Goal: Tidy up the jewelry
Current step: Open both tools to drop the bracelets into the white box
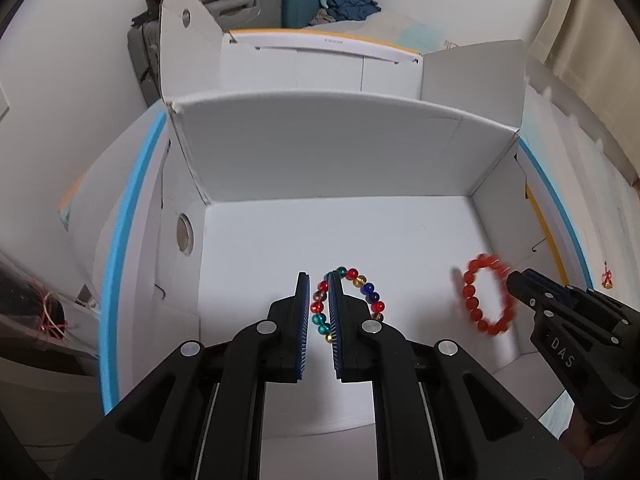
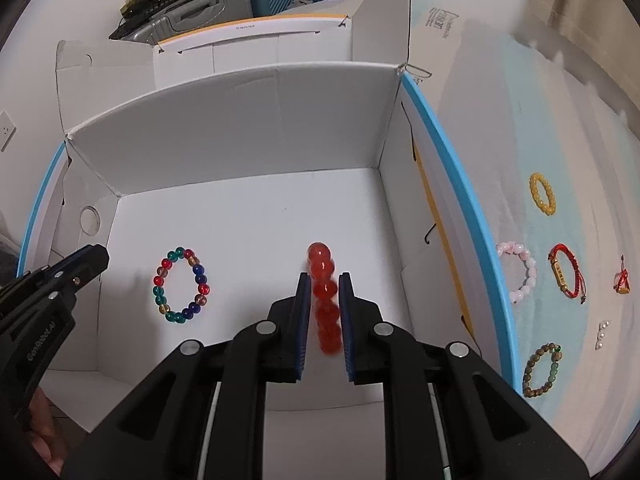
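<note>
**Checker:** Entry one. How many bracelets are in the box?

**Me:** Two. The multicolour bead bracelet [image 2: 199,269] is low over the floor of the open white cardboard box [image 2: 240,128], left of centre. It is a full ring, and I cannot tell if it rests there. The red bead bracelet [image 2: 326,288] is further right and hangs above the floor, blurred.

**Checker:** State of the fingers?

**Me:** My left fingers [image 1: 303,320] are pressed nearly together with nothing in them. From the right wrist, their tip stands clear of the multicolour ring, up and to its left. My right fingers [image 2: 347,312] are clamped on the red bracelet, its beads stacked in the narrow gap between the pads.

**Checker:** Count outside the box?

**Me:** Six pieces lie on the pale blue cloth [image 2: 520,120] to the right, all apart from one another:
- One yellow bead bracelet [image 2: 534,192]
- One pink bead bracelet [image 2: 505,249]
- One red cord bracelet [image 2: 560,278], which carries a gold tube
- One small red charm [image 2: 621,280]
- One small pearl piece [image 2: 602,334], too small to identify
- One brown-and-green bead bracelet [image 2: 527,372], nearest me
</note>
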